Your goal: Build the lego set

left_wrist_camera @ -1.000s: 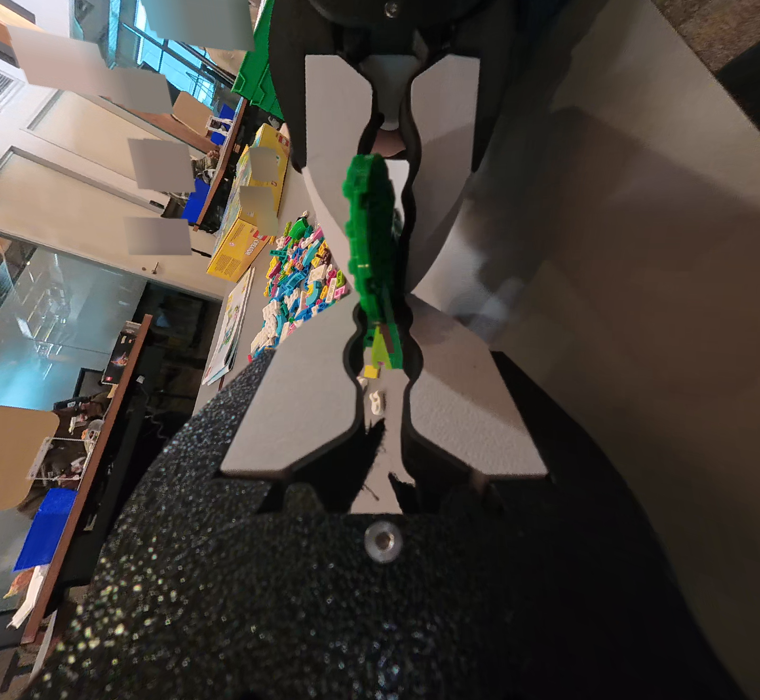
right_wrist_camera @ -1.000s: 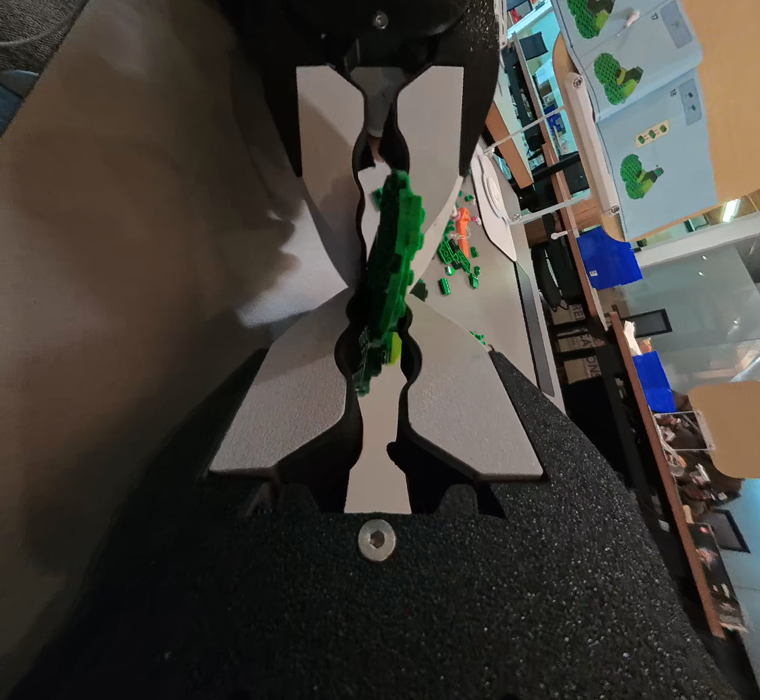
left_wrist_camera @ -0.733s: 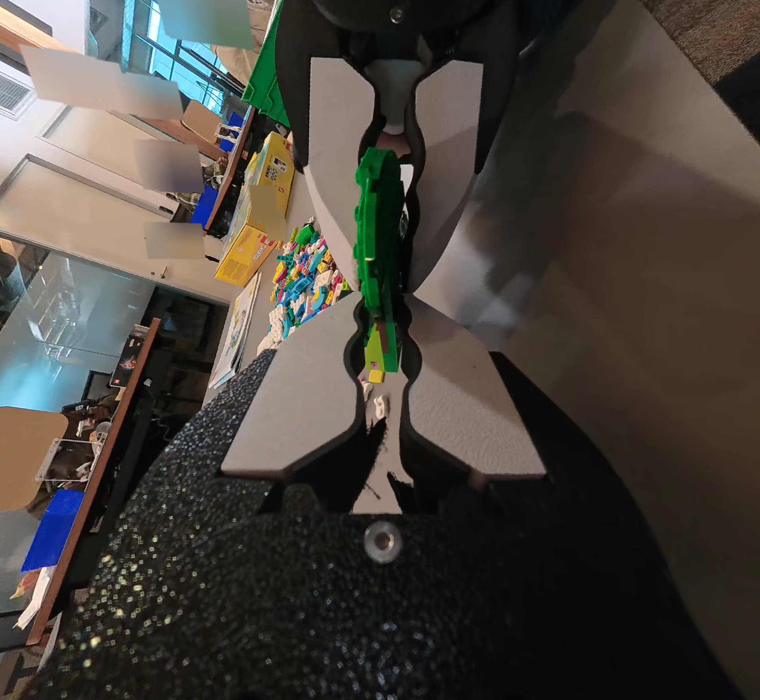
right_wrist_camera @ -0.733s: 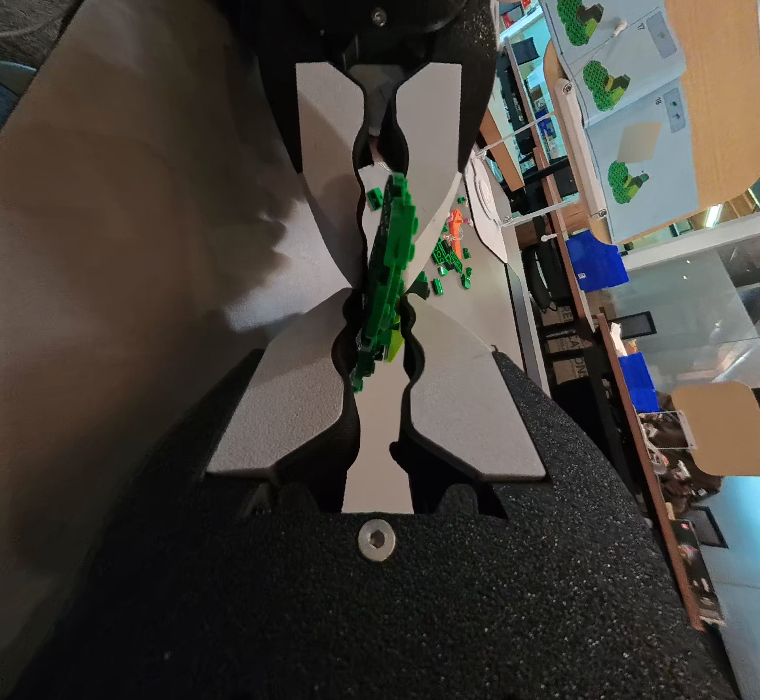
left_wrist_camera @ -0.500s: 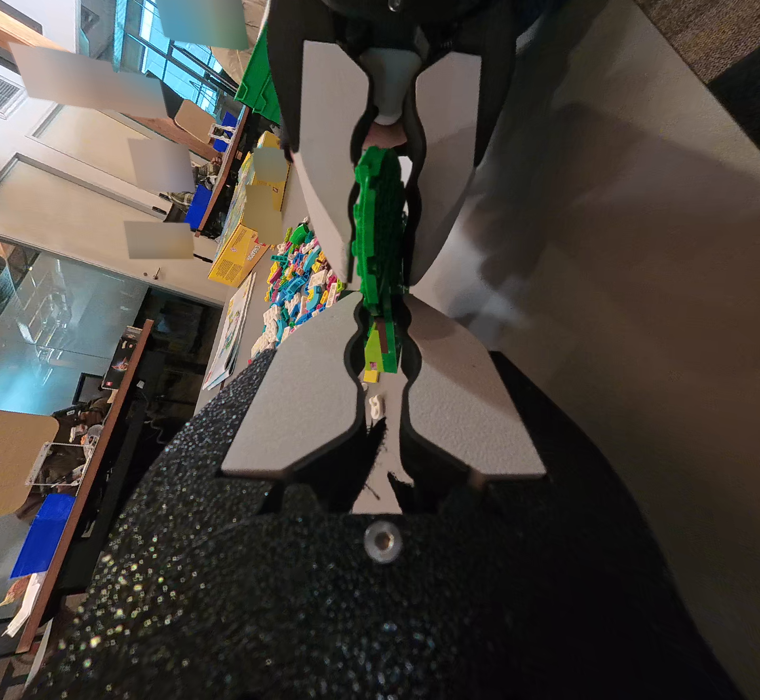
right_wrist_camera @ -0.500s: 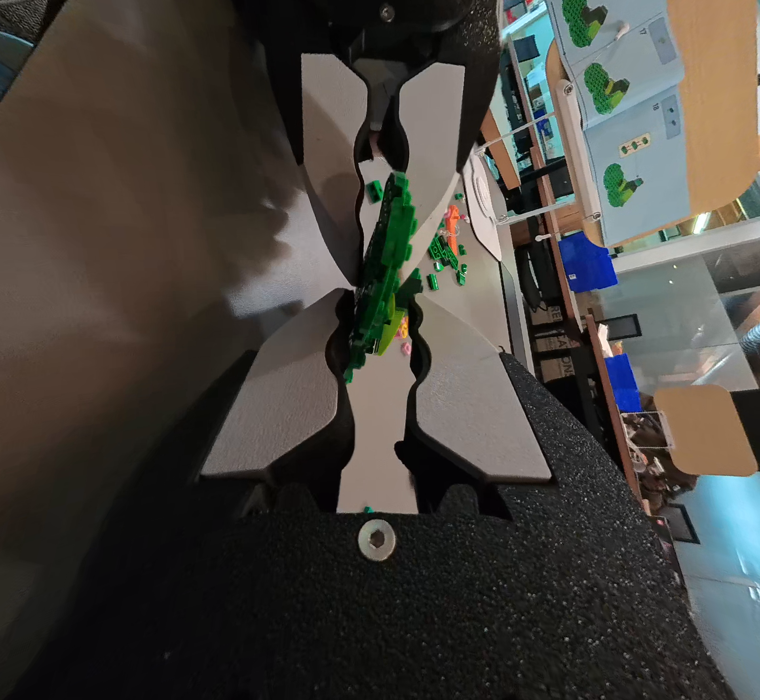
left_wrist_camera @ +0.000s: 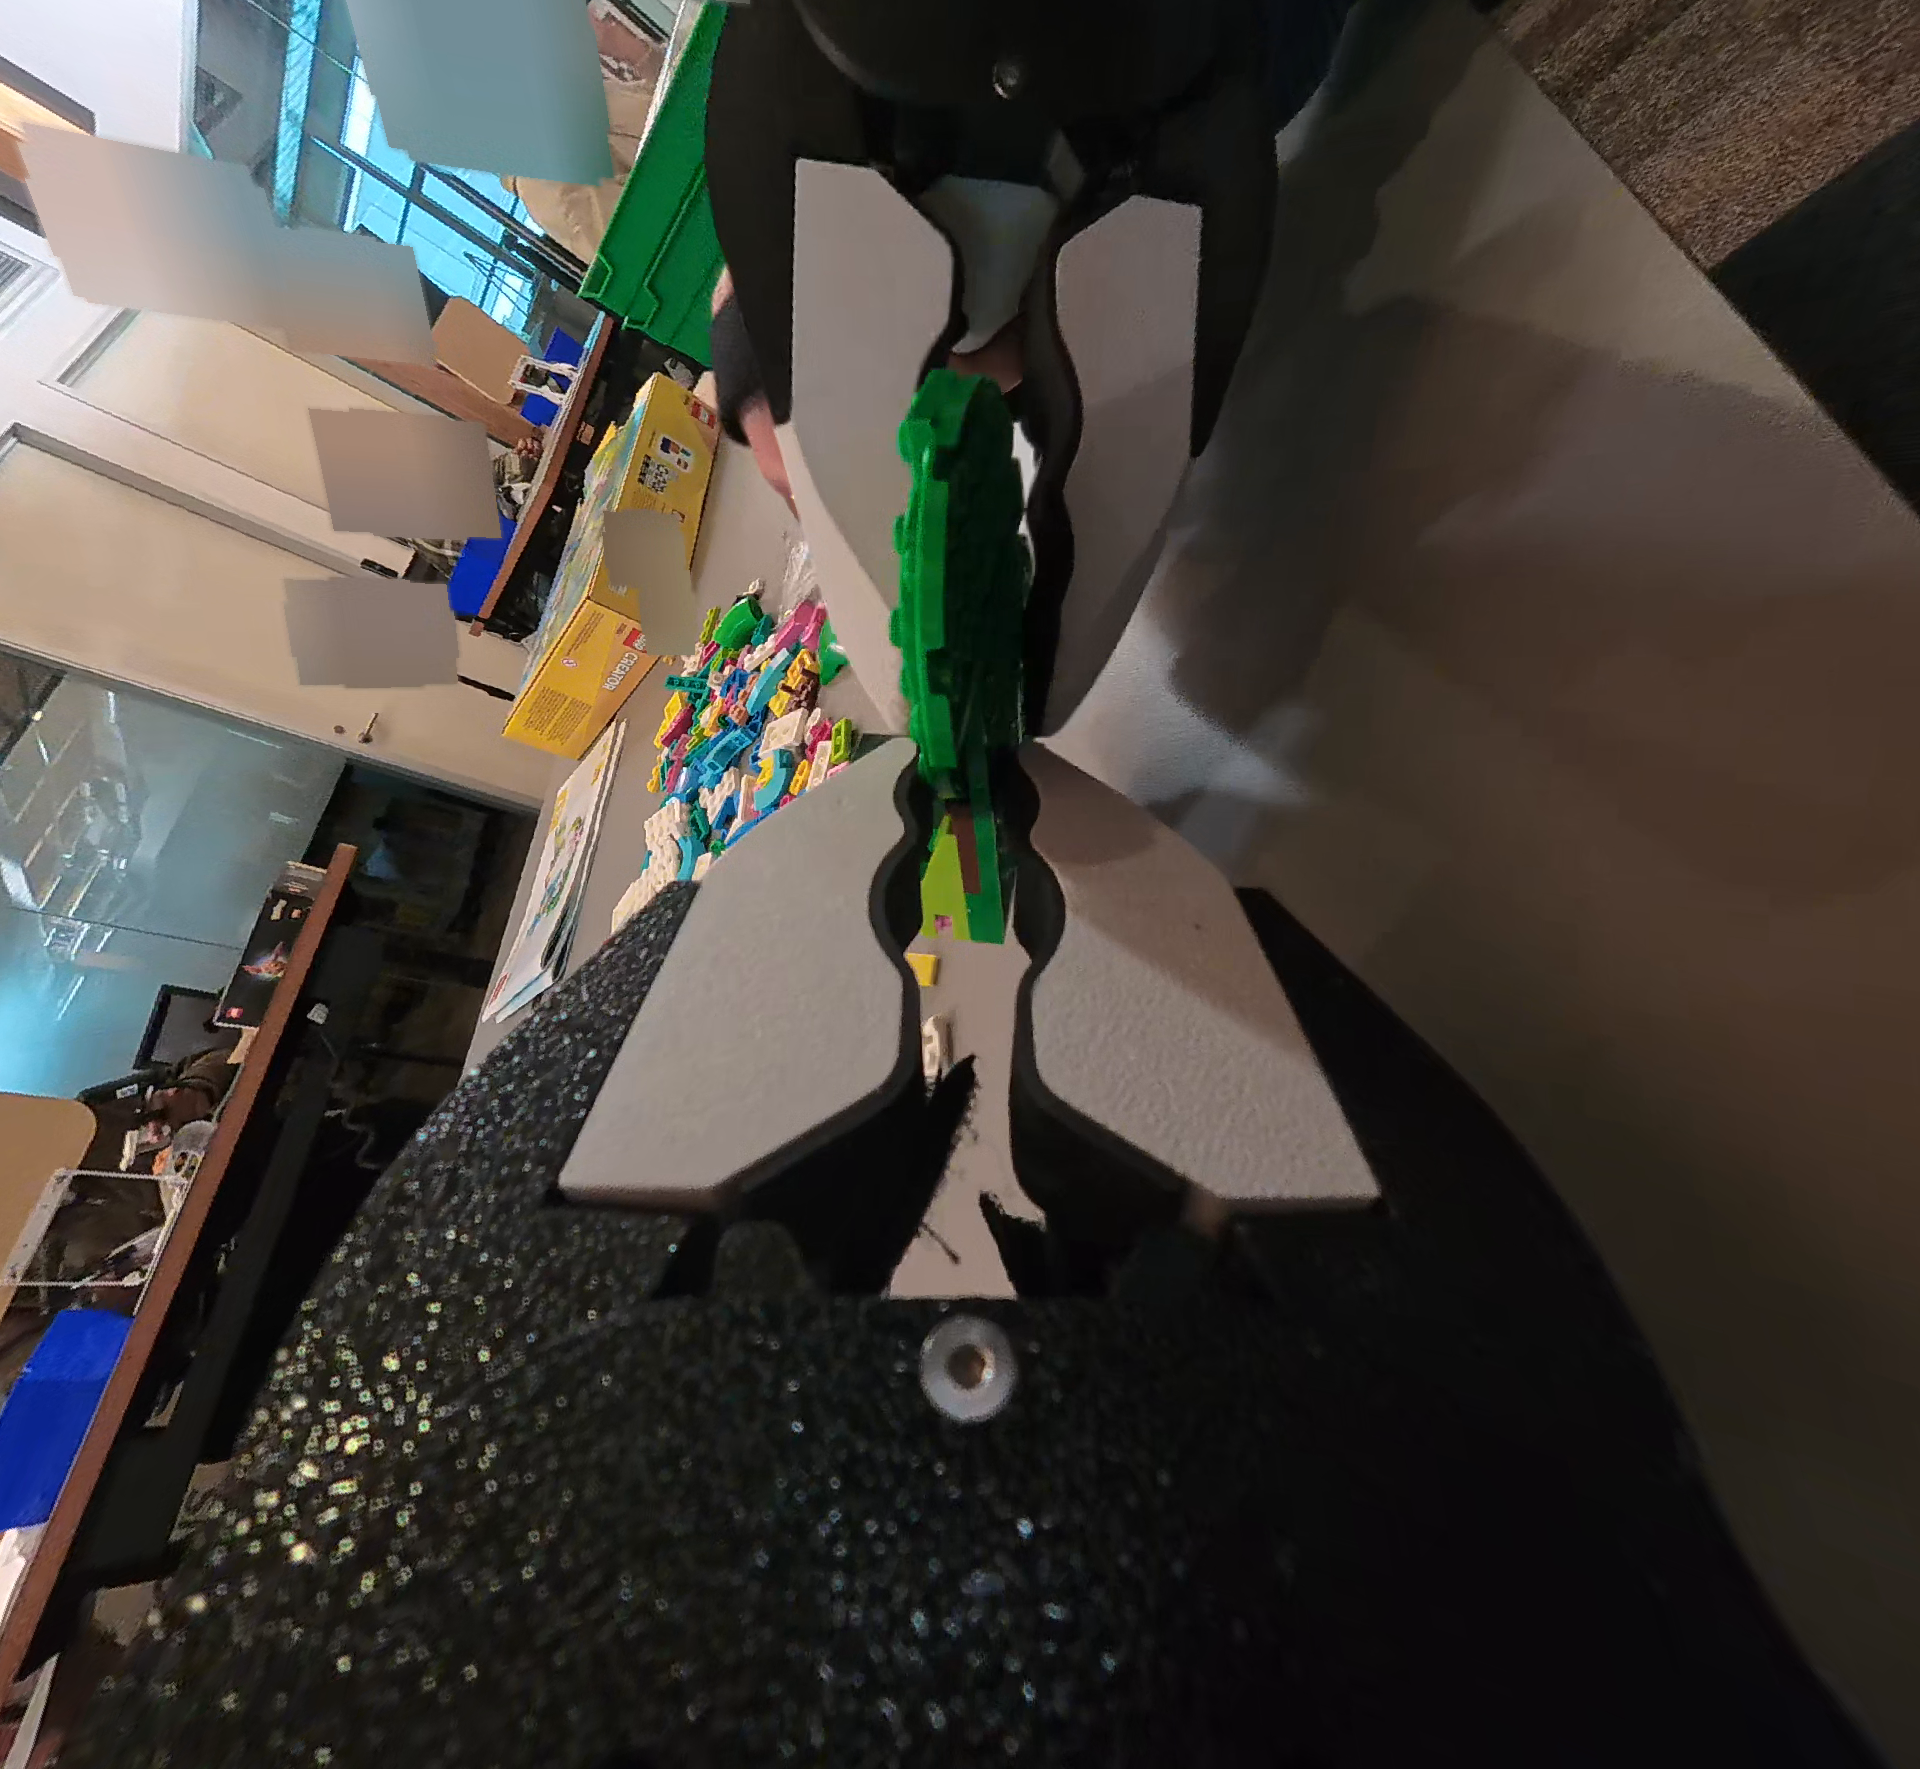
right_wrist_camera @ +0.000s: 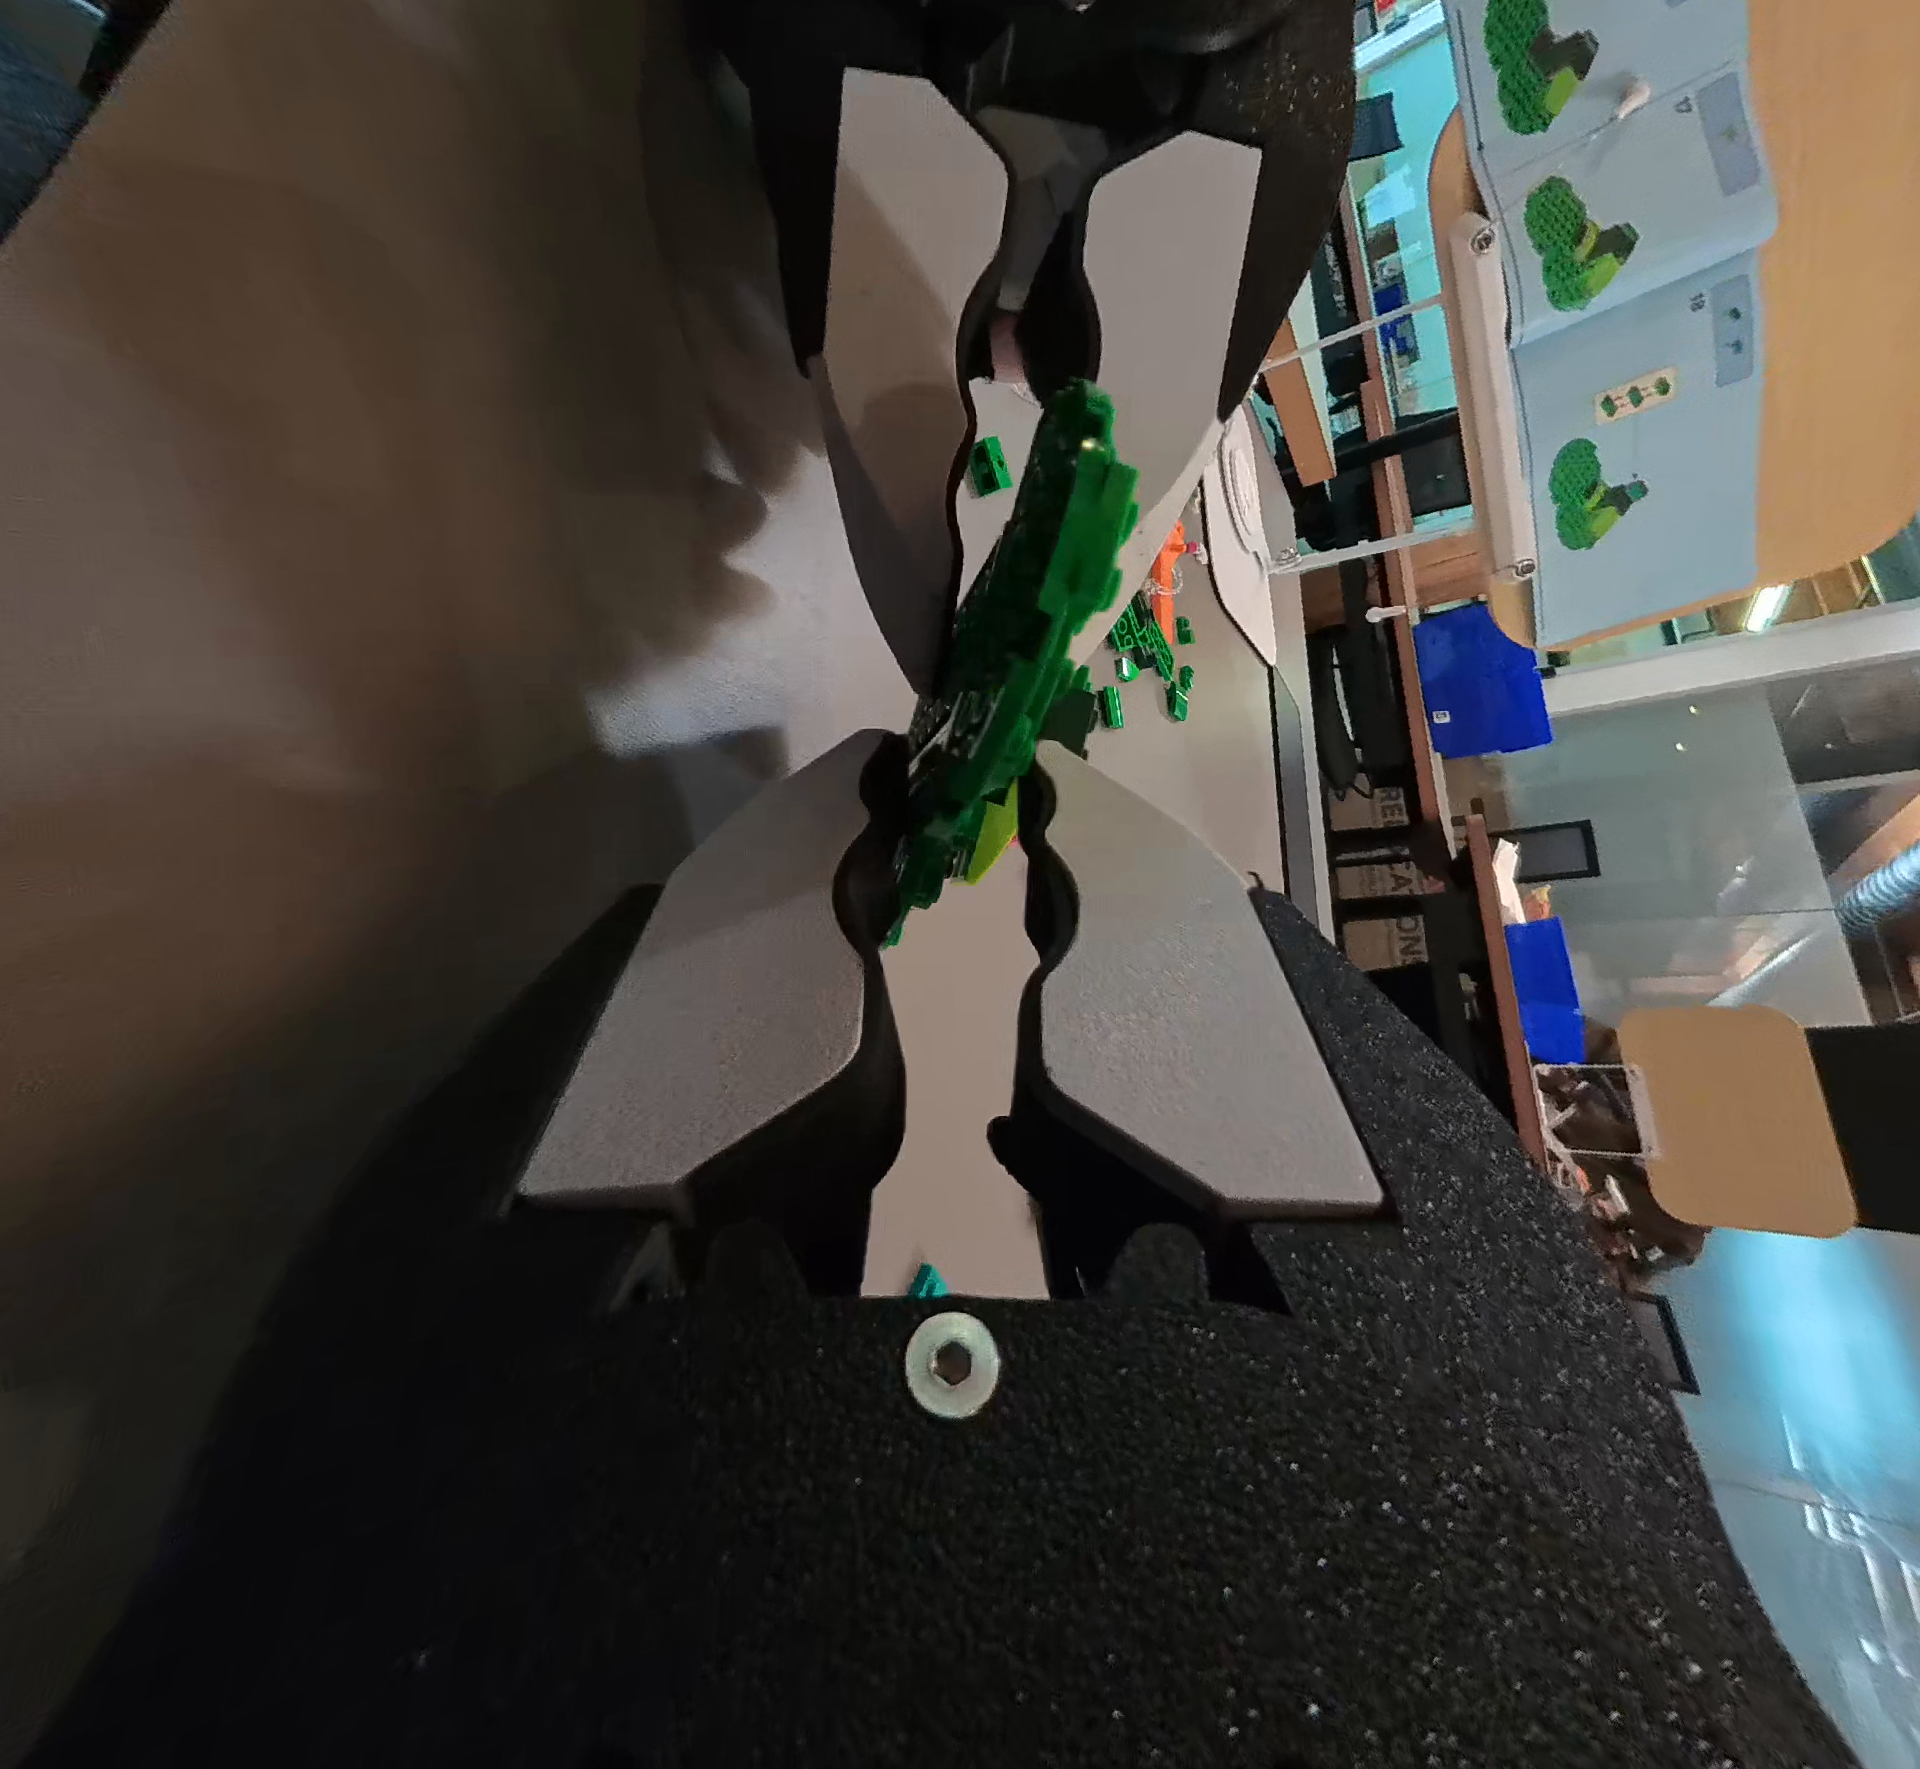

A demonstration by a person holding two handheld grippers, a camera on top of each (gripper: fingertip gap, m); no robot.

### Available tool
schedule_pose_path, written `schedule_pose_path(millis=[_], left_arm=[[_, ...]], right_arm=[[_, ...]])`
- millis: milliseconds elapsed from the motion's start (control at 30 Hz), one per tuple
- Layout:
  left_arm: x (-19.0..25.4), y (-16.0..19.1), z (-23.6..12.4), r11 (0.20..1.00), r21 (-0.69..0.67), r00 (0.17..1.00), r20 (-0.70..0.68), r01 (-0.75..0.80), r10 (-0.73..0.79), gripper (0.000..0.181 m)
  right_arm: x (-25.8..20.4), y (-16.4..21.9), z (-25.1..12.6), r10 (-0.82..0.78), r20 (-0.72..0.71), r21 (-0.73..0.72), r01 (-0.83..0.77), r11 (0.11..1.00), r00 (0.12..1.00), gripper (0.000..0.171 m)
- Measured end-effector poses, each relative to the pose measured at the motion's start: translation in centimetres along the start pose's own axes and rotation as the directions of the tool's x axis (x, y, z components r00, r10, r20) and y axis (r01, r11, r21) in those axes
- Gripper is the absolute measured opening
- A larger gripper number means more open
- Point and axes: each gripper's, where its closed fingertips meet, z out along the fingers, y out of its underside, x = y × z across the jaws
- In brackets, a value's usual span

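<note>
Since a second ago the green lego plate assembly [right_wrist_camera: 1023, 618] leans further over, tilted between the two facing grippers above the grey table [left_wrist_camera: 1558, 680]. Left gripper [left_wrist_camera: 961, 769] clamps its lower end; right gripper [right_wrist_camera: 961, 763] grips the other end. Loose coloured bricks [left_wrist_camera: 743, 732] lie near a yellow box [left_wrist_camera: 613, 628].
</note>
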Motion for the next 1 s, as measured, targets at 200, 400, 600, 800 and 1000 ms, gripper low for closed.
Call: schedule_pose_path(millis=[200,400,600,800,1000], left_arm=[[0.2,0.0,-0.1,1.000,0.017,1.000,-0.011,0.007,-0.007,0.013],[0.7,0.1,0.2,1.000,0.023,1.000,-0.015,0.006,-0.006,0.015],[1.1,0.4,0.5,1.000,-0.016,0.999,-0.040,0.021,-0.022,0.014],[1.1,0.6,0.3,0.999,-0.045,0.997,-0.063,0.031,-0.034,0.013],[1.4,0.8,0.2,0.999,-0.053,0.996,-0.085,0.004,-0.008,0.013]], right_arm=[[-0.2,-0.1,0.1,-0.031,-0.006,-0.018,0.031,0.999,0.999,0.014],[-0.6,0.1,0.2,-0.062,-0.006,-0.039,0.062,0.997,0.998,0.013],[-1.0,0.3,0.4,-0.076,0.013,-0.059,0.077,0.995,0.997,0.013],[-1.2,0.1,0.6,-0.071,0.019,-0.059,0.072,0.996,0.997,0.013],[-1.5,0.1,0.8,-0.063,0.029,-0.065,0.065,0.996,0.998,0.013]])
